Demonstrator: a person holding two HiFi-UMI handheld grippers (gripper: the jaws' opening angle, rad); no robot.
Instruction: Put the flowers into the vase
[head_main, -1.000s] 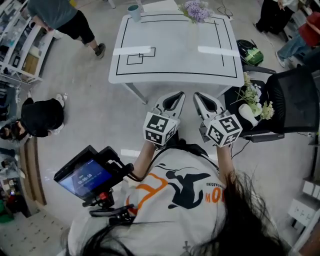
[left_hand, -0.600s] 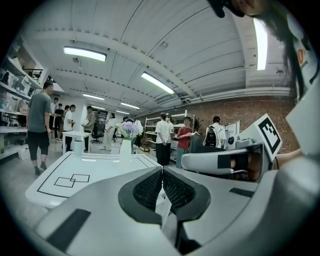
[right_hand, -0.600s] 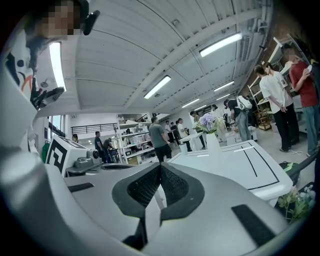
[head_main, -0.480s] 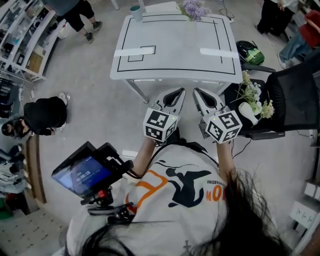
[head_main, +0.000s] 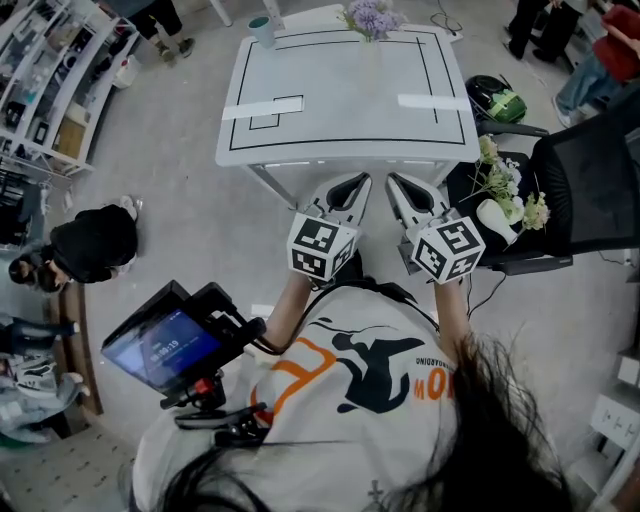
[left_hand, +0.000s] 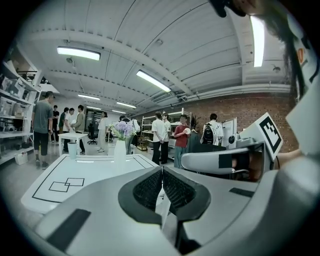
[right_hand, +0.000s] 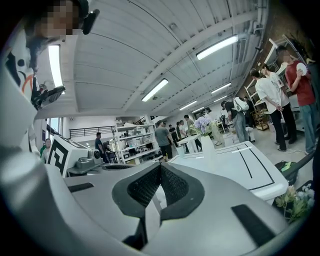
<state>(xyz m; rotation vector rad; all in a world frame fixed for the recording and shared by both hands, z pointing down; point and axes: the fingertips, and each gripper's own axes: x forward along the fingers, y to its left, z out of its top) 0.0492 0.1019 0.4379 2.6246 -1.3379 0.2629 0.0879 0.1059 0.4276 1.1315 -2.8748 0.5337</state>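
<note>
A white vase (head_main: 374, 52) with purple flowers (head_main: 368, 17) stands at the far edge of the white table (head_main: 345, 130); it also shows in the left gripper view as the vase (left_hand: 120, 150) and in the right gripper view as the vase (right_hand: 207, 145). More flowers, white and green (head_main: 503, 184), lie on a black chair (head_main: 560, 190) to the right beside a white object (head_main: 494, 220). My left gripper (head_main: 352, 190) and right gripper (head_main: 398, 192) hang side by side before the table's near edge, both shut and empty, well short of any flowers.
A teal cup (head_main: 261, 31) stands at the table's far left corner. Black outlines and white tape strips mark the tabletop. Shelving (head_main: 50, 70) lines the left side. A seated person (head_main: 80, 245) is at the left, others stand beyond the table. A green-black bag (head_main: 497, 100) lies right of the table.
The head view has shifted slightly, so the table and chair sit a little differently in frame. A person at the upper left has walked further away. Both grippers stay shut.
</note>
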